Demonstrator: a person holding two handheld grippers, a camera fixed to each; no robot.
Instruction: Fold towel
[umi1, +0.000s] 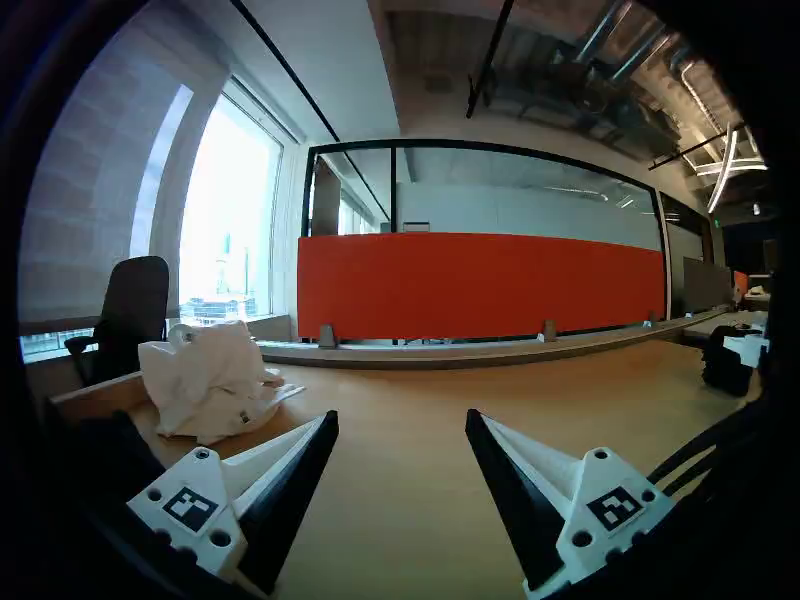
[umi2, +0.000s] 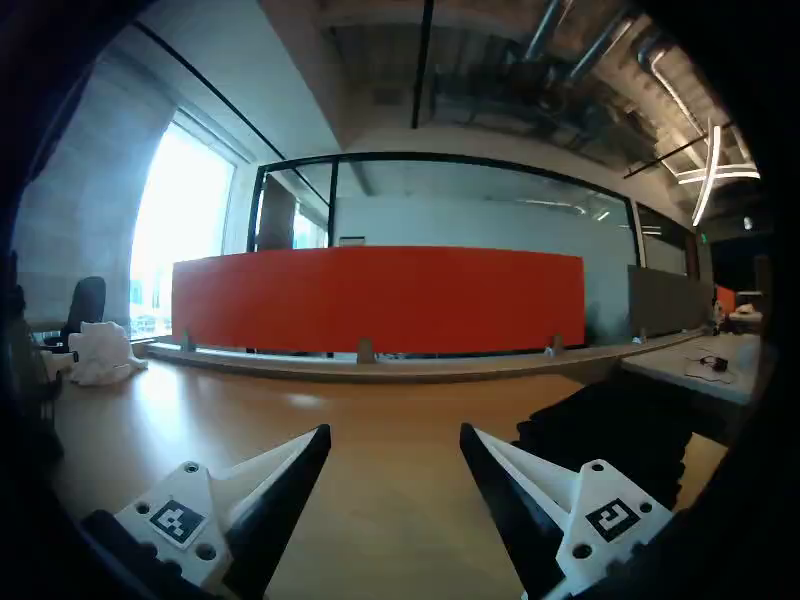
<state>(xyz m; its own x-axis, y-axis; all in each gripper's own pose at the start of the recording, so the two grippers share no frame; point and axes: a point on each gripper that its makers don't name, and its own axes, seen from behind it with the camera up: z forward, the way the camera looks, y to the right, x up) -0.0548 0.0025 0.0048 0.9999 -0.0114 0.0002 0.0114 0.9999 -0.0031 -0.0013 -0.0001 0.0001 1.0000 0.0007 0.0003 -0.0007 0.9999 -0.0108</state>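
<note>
While the left gripper (umi1: 400, 428) and right gripper (umi2: 394, 436) are held spread and empty, the towel (umi1: 208, 388), heaped on the table (umi1: 420, 500) toward its left end, is judged soft, light, and best pinched by a corner.

You hold two hand-held grippers: the left hand-held gripper (umi1: 400, 425) and the right hand-held gripper (umi2: 395, 432). Each has two fingers (umi1: 290, 470), and each finger carries one square marker (umi1: 190, 507), which makes four markers in all. You work on one wooden surface (umi1: 420, 490). On it, count one crumpled white towel (umi1: 205, 385) and, in the right gripper view, one dark pile (umi2: 610, 435). Count one orange divider panel (umi1: 480, 285), one black chair (umi1: 130, 310) and one bright window (umi1: 225, 240).
</note>
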